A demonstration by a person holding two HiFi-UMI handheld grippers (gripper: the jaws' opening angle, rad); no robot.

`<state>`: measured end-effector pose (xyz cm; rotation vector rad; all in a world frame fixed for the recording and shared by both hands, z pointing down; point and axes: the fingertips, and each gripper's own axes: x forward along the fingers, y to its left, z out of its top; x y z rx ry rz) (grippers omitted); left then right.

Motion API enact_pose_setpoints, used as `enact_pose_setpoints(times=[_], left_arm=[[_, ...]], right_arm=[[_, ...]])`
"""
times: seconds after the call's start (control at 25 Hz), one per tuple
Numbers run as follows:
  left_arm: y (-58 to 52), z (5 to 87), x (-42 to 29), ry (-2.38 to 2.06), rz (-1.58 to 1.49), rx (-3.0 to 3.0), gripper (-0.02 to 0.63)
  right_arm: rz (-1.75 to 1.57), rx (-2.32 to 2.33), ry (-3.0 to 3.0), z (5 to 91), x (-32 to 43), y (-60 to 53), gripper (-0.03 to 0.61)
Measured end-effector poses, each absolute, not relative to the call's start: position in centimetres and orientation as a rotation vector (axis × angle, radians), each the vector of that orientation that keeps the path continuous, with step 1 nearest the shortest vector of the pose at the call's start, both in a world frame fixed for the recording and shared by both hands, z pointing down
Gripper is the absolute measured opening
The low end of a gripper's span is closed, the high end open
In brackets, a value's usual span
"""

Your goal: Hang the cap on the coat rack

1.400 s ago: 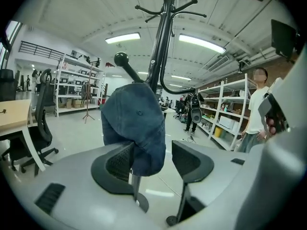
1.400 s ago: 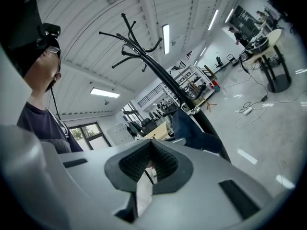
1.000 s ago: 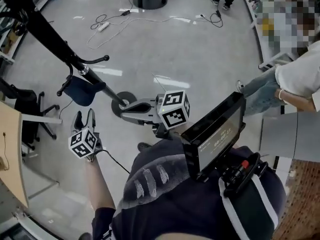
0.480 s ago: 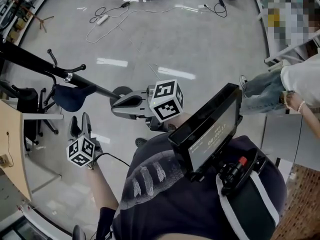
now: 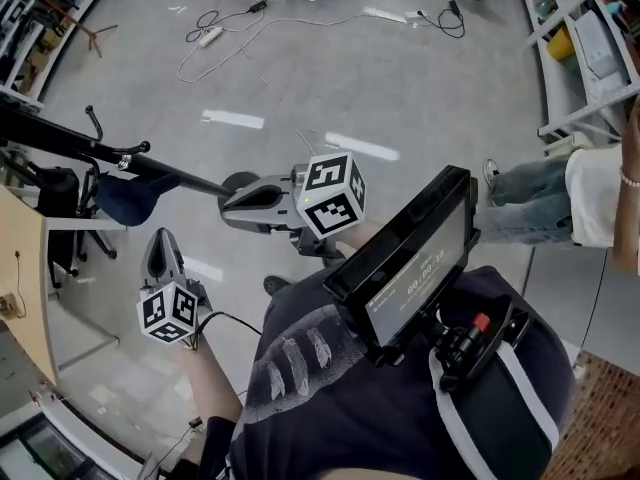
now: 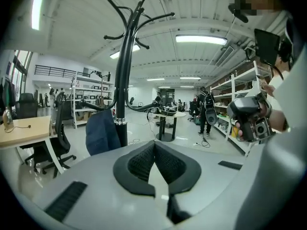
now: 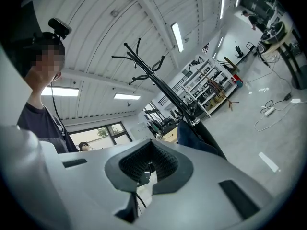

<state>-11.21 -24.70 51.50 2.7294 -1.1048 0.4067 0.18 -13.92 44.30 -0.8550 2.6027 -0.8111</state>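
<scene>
The black coat rack (image 5: 60, 140) slants across the left of the head view, its pole (image 6: 125, 80) upright in the left gripper view. A dark blue cap (image 5: 130, 196) hangs from one of its lower hooks, also seen as cap (image 6: 102, 132) and cap (image 7: 196, 138). My left gripper (image 5: 160, 243) is a little below the cap and apart from it. Its jaws have just been closing, with nothing between them, and the left gripper (image 6: 154, 145) is now shut and empty. My right gripper (image 5: 228, 203) points at the rack's base, shut and empty, shown as right gripper (image 7: 152, 146).
A wooden desk (image 5: 20, 298) and a black office chair (image 5: 60, 193) stand at the left. Cables and a power strip (image 5: 210, 36) lie on the grey floor. A person (image 5: 560, 193) stands at the right by white shelving (image 5: 590, 38). A screen (image 5: 410, 258) sits on my chest.
The left gripper's jaws have gone from open to shut, with nothing in them. Both grippers have drawn away from the rack. The cap stays hanging on its hook.
</scene>
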Motion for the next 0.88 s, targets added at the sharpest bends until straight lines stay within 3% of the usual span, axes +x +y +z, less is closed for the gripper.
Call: enact_pose_setpoints(times=[0.52, 0.88], left_arm=[[-18.8, 49.2, -11.2, -1.098, 0.401, 2.733, 0.008], [-15.5, 49.2, -17.3, -1.031, 0.288, 2.765, 0.008]], right_arm=[[-0.827, -0.737, 2.626, 43.8, -0.9, -12.9, 0.004], [-0.799, -0.741, 2.701, 44.1, -9.0, -10.5, 0.005]])
